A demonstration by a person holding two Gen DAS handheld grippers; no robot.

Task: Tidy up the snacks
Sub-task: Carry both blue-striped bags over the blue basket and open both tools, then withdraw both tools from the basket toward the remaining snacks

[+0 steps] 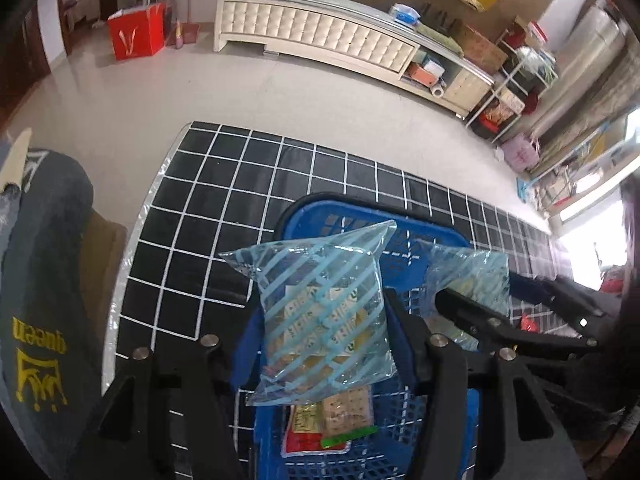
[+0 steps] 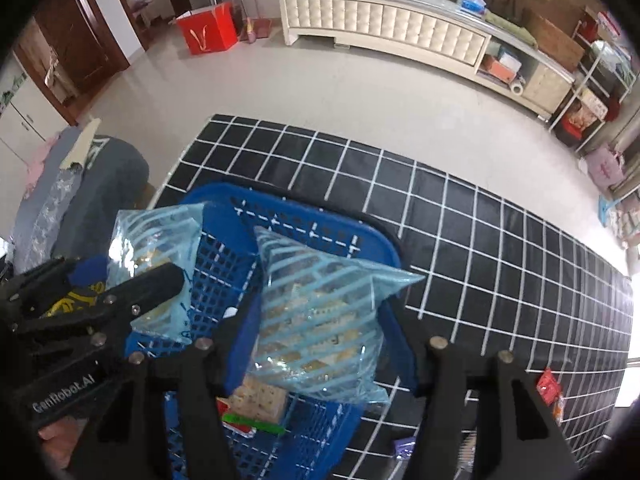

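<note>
Snack packets in striped blue film, one per tool, held above a blue basket (image 1: 304, 216) at lower centre of both views. Left tool (image 1: 320, 340) is clamped on the left packet (image 1: 320, 312); right tool (image 2: 320, 332) is clamped on the right packet (image 2: 320, 312), each gripped low so the bag hangs clear of the mesh wall. Cracker packs (image 1: 344, 408) already lie inside, so the basket is judged the collecting point on the black gridded tabletop (image 1: 208, 208)

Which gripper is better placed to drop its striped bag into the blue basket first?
Probably the right gripper: its striped bag hangs over the blue basket interior, above the cracker packet.
</note>
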